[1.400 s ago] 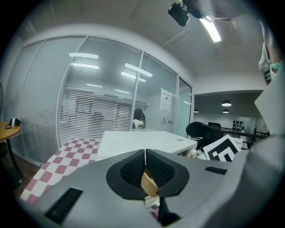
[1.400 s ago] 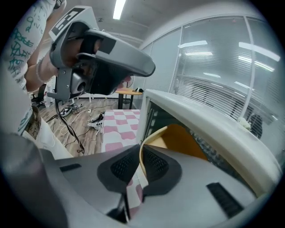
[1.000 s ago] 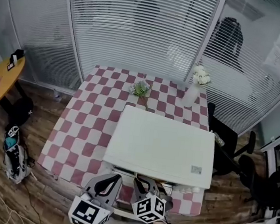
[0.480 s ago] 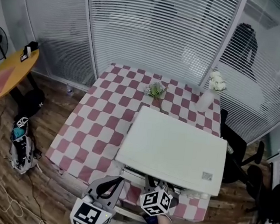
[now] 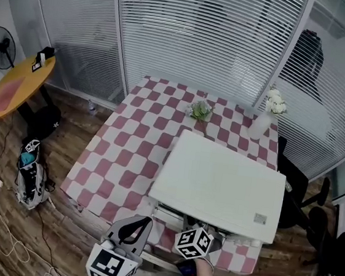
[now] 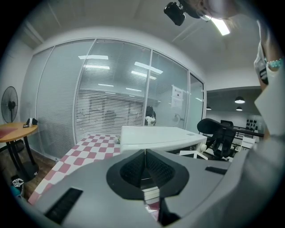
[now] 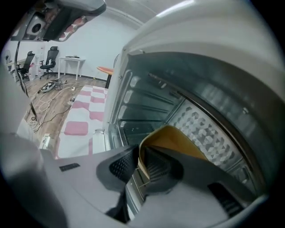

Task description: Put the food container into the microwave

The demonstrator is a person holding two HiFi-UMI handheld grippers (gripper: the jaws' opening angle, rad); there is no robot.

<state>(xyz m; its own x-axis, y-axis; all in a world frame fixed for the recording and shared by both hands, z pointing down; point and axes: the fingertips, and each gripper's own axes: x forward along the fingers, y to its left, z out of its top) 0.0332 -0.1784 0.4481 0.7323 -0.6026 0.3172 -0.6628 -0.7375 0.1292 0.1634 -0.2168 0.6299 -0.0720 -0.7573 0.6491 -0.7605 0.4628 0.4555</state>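
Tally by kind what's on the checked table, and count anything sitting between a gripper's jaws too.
Microwave: 1
Vase of flowers: 1
Small plant: 1
Food container, between the jaws of the right gripper, which have just been opening: 1
Total: 4
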